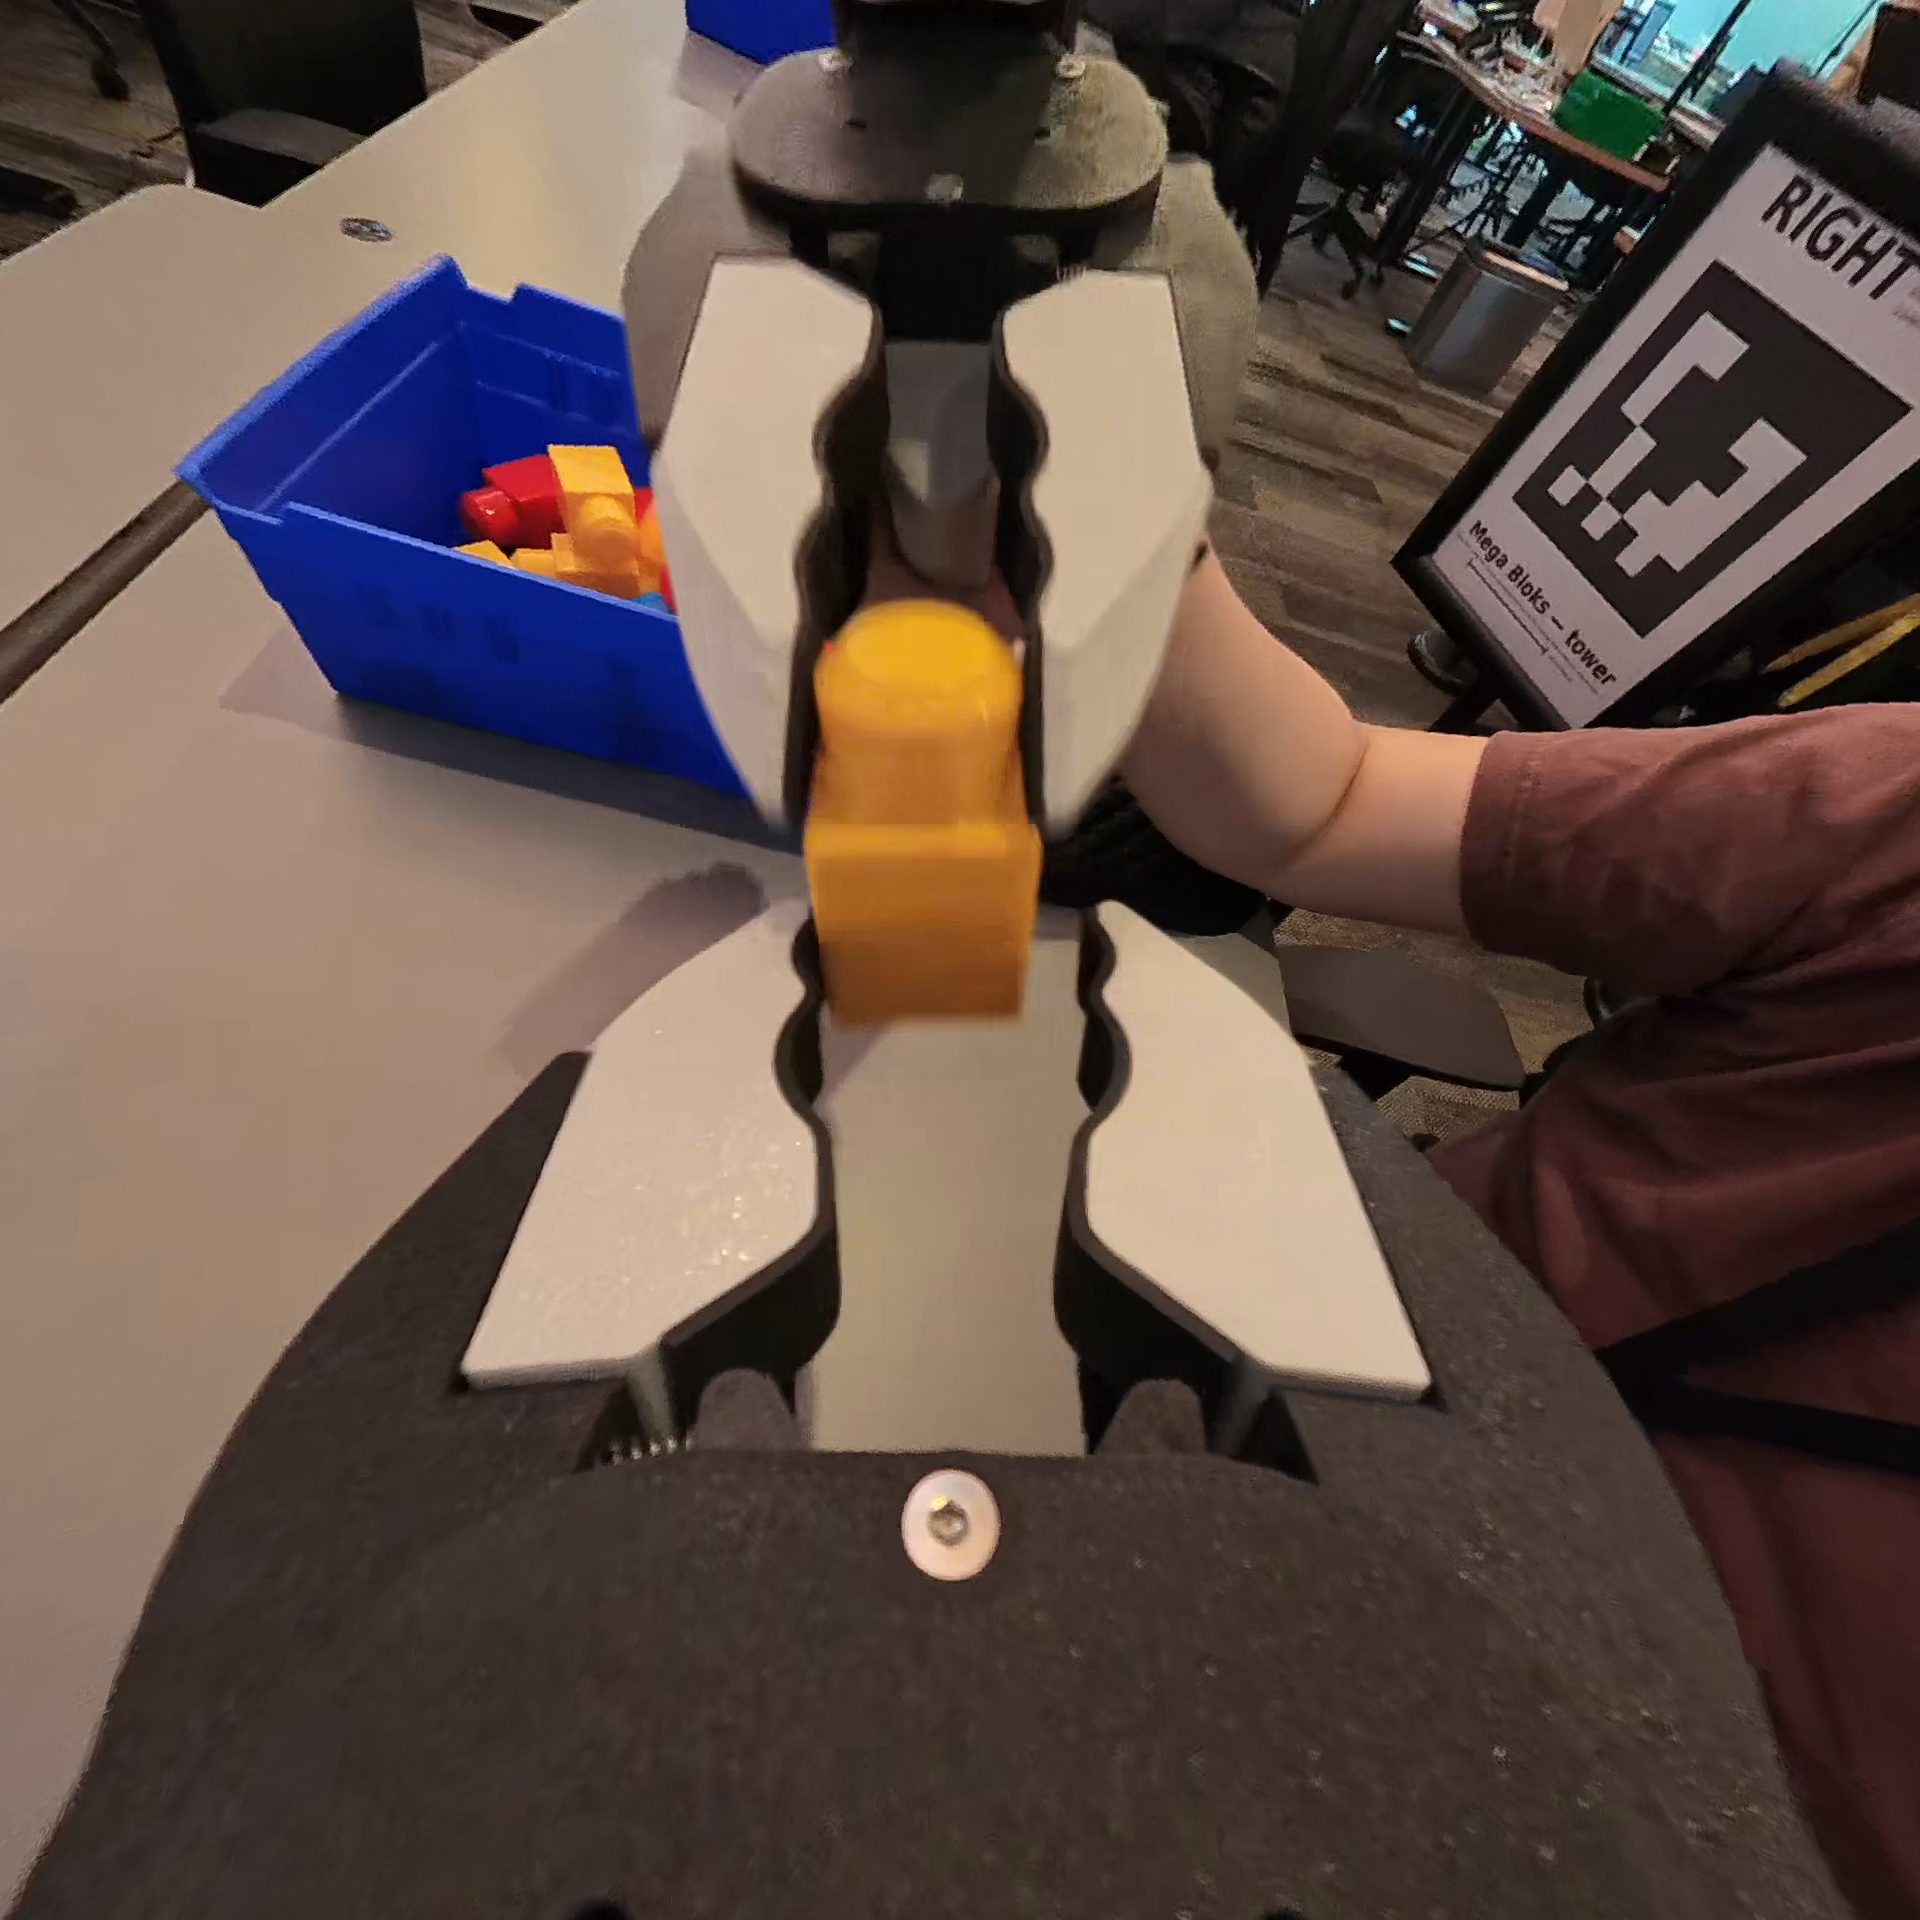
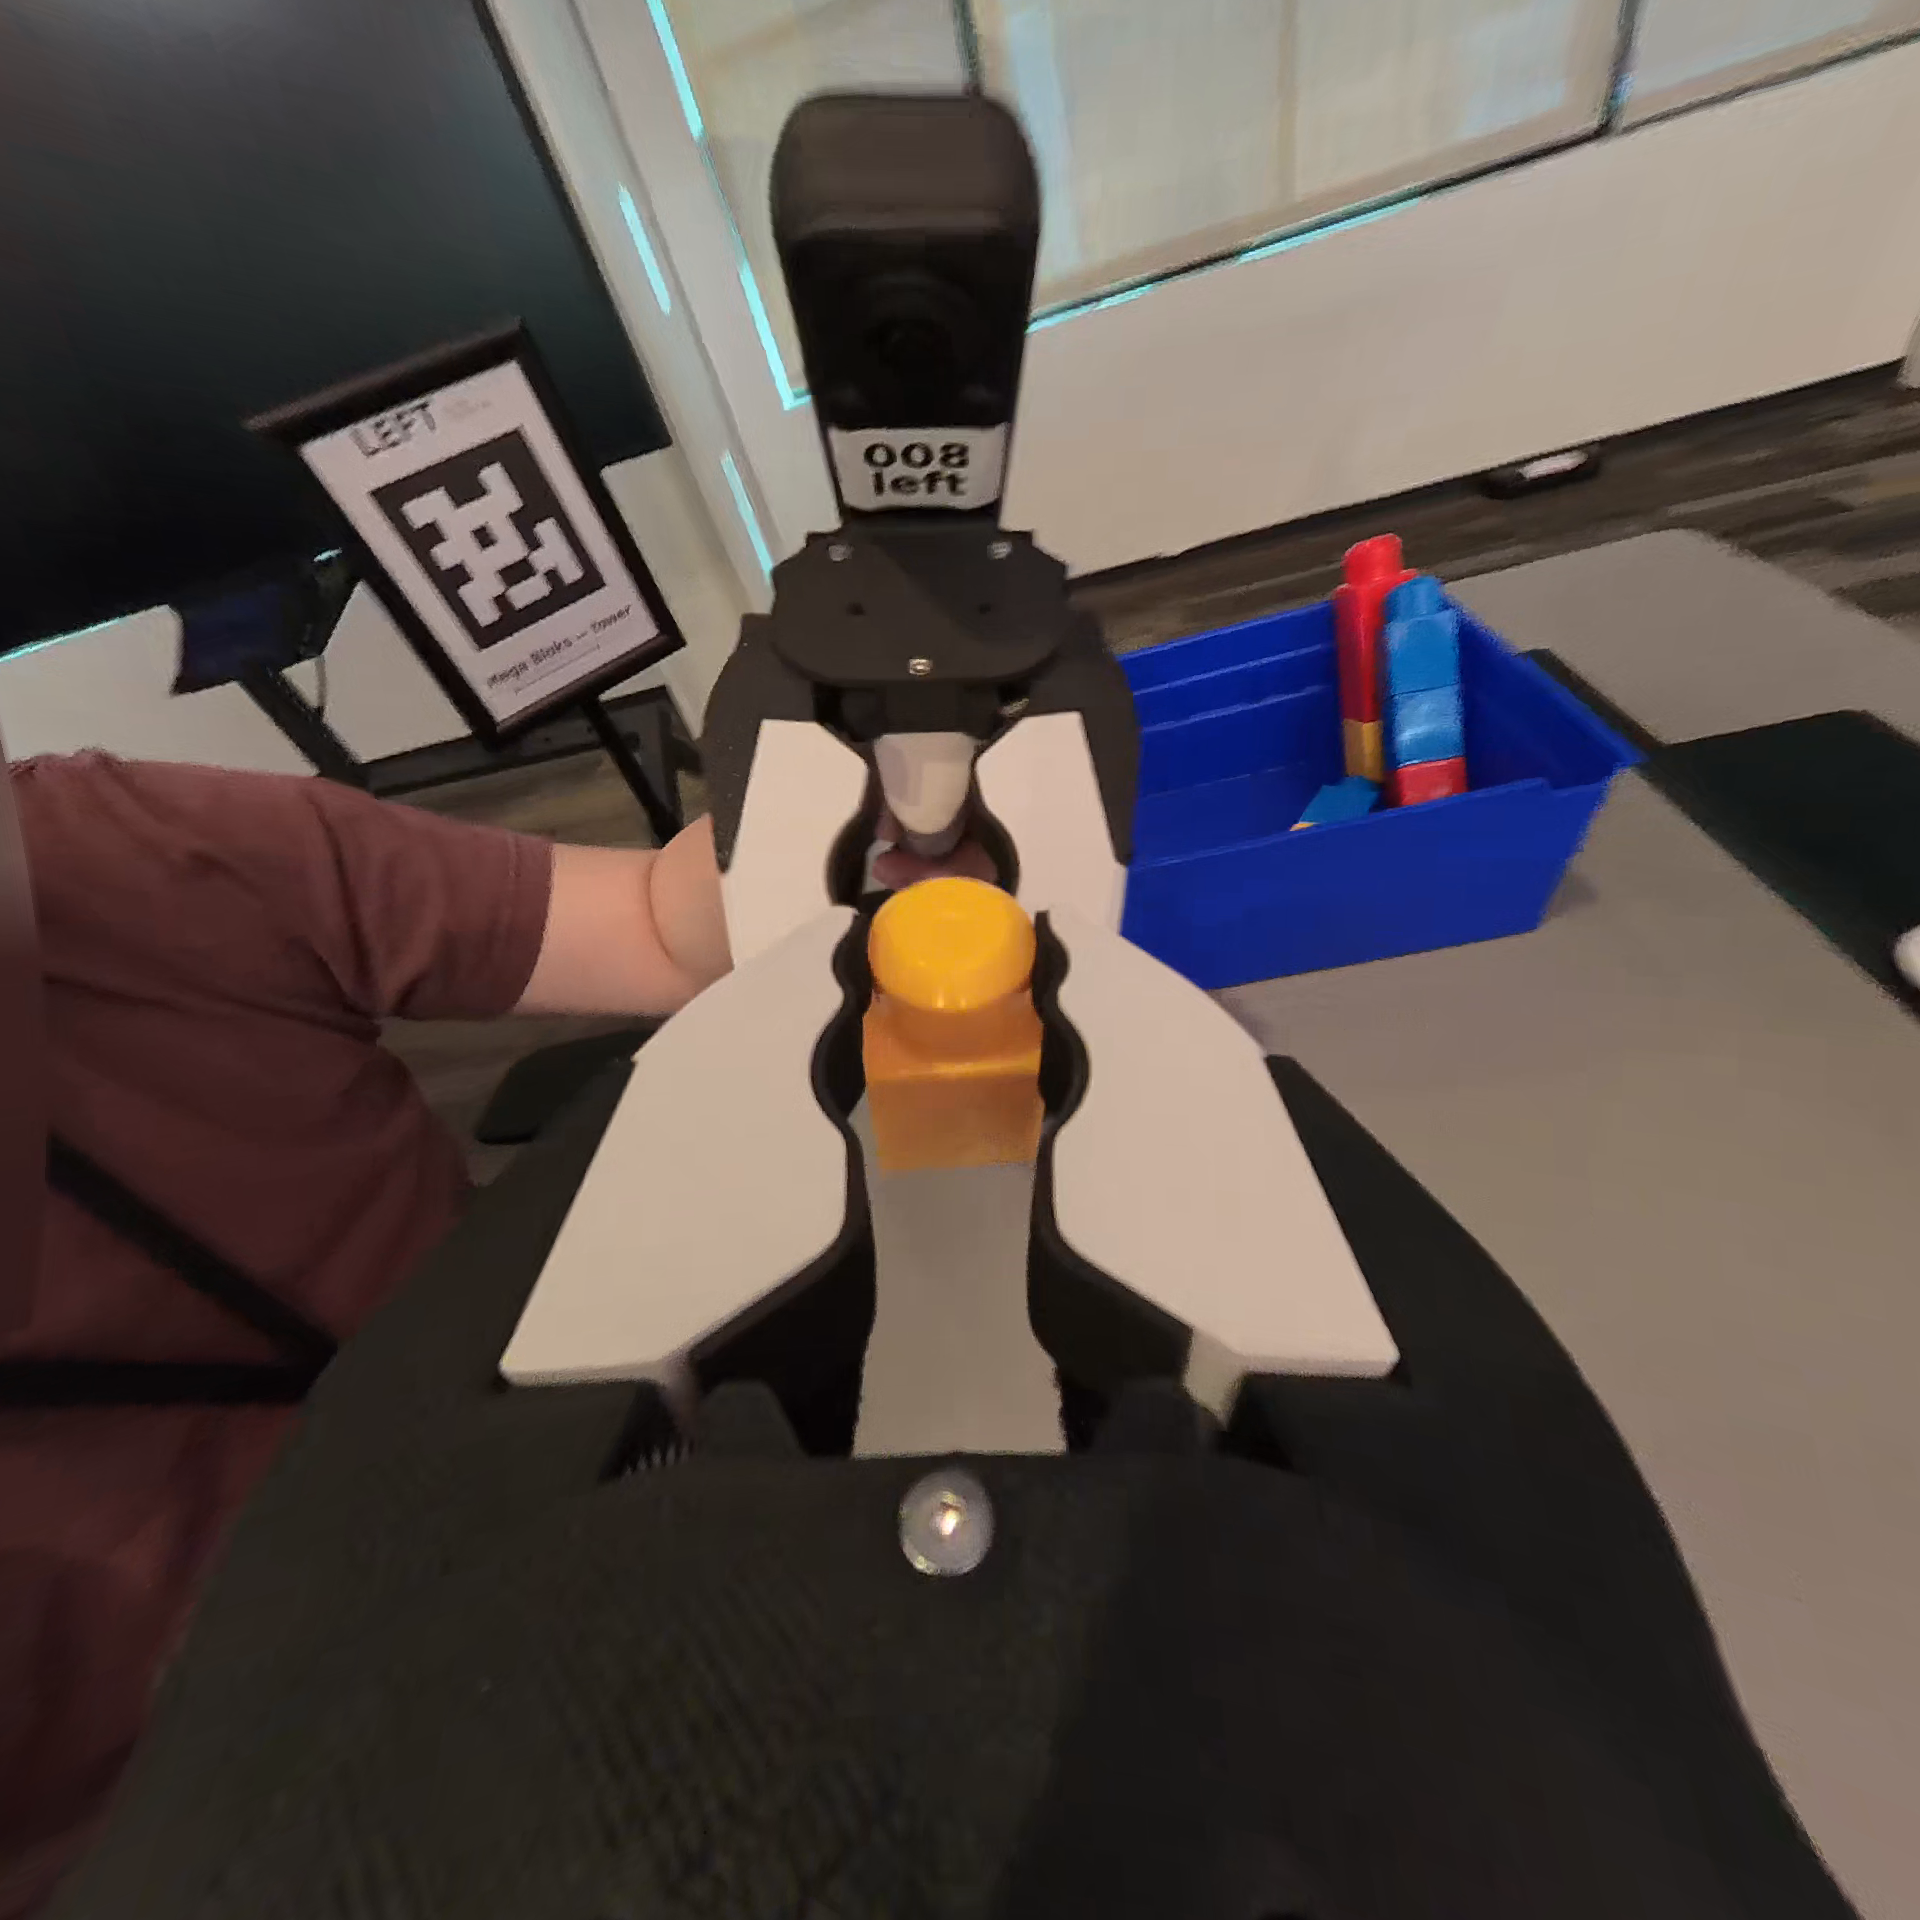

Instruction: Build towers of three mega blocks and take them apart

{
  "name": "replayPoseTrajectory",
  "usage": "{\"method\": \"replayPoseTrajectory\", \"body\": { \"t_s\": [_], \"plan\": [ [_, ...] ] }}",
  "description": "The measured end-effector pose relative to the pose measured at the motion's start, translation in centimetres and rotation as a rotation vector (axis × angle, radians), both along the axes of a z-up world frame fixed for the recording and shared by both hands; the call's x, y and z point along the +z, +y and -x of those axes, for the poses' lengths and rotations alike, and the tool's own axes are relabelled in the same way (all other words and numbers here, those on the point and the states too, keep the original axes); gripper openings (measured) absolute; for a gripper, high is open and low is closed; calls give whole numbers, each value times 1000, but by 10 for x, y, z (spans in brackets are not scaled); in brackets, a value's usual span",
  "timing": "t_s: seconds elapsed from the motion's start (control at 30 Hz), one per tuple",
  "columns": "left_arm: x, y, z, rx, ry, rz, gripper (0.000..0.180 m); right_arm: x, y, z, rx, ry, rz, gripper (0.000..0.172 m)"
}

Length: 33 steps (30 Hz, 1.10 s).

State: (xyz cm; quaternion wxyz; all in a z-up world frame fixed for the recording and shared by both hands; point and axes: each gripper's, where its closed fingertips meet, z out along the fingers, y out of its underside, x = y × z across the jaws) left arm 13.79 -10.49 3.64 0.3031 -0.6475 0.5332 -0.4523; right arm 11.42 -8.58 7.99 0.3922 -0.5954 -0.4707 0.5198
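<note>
Orange block (image 2: pixel 951 1081) at frame centre, pinched by the right tool (image 2: pixel 951 997); left tool (image 1: pixel 940 966) spread: withdraw it straight.

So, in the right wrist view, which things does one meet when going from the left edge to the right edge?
Dark red sleeve → framed sign with a black and white marker → yellow mega block between the fingers of the right gripper → blue bin → red and blue block towers standing in the bin.

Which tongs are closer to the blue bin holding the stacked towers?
Left. Left tongs stand right beside the bin; right tongs, gripping the orange block, sit farther back.
</note>
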Motion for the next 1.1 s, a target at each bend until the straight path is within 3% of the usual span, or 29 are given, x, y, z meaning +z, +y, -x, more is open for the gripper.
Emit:
{"method": "replayPoseTrajectory", "body": {
  "t_s": [0.1,0.17,0.27,0.4,0.5,0.53,0.57,0.63,0.87,0.97,1.1],
  "plan": [
    [12,21,29,105,27,-66,59,20,22,-44,-147,19,-67,31],
    [25,52,65,291,46,-152,62,13,54,-100,-391,-101,-113,31],
    [23,89,135,547,166,-201,72,-27,102,-215,-855,-435,-114,31],
    [-5,109,207,671,369,-249,72,-82,112,-298,-1036,-629,78,31],
    [-24,115,231,737,388,-97,71,-106,118,-335,-1141,-711,149,31],
    [-29,120,235,778,372,-23,70,-112,119,-341,-1161,-724,168,37],
    [-34,125,238,819,347,55,70,-115,122,-345,-1180,-733,172,54],
    [-46,133,237,866,294,195,64,-115,125,-346,-1195,-744,146,65],
    [-117,149,257,1085,360,445,62,-92,127,-323,-1134,-680,32,64],
    [-135,160,253,1167,341,564,65,-93,127,-317,-1110,-697,19,64],
    [-152,173,252,1263,489,601,71,-99,128,-309,-1056,-719,11,64]
  ]
}}
